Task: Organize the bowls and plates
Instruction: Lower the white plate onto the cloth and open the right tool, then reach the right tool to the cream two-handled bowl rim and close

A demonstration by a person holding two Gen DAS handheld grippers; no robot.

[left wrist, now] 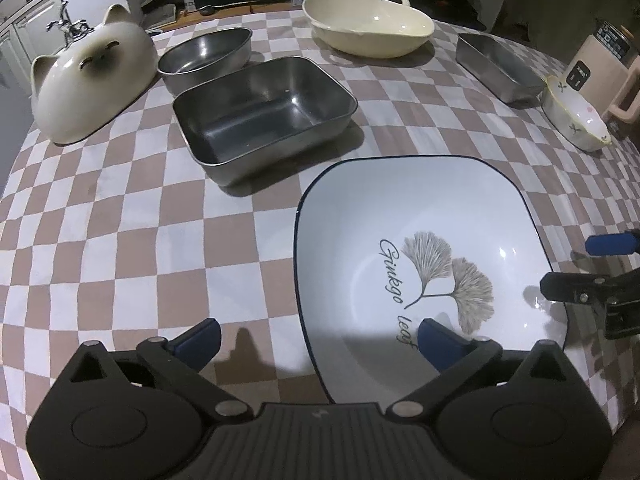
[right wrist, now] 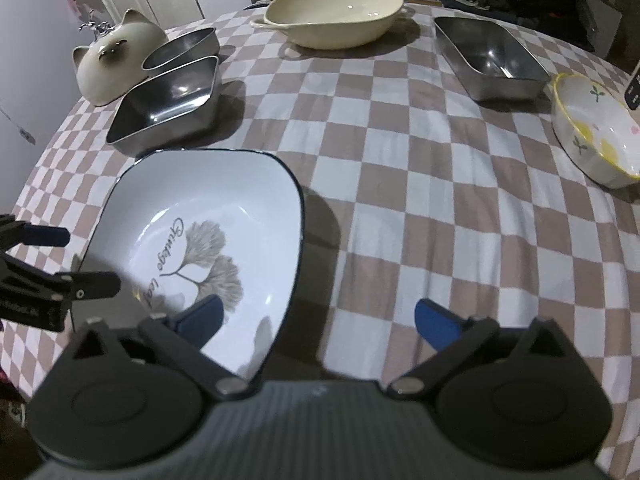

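Left gripper (left wrist: 318, 342): jaws spread wide, nothing held; its right fingertip sits over the near edge of the ginkgo plate (left wrist: 420, 264).
Right gripper (right wrist: 318, 320): jaws spread wide, empty, straddling that plate's right rim.
Ginkgo plate: flat on the checked tablecloth (left wrist: 140, 240), nearest of the dishes.
Steel tray (left wrist: 264, 116): just behind the plate.
Cream bowl (left wrist: 366, 24): far edge.
Cat-shaped dish (left wrist: 90, 76): far left.

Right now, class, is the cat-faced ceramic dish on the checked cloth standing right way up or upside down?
Upside down. The cat-faced dish shows its domed outside and its rim lies on the checked cloth; no hollow is visible.
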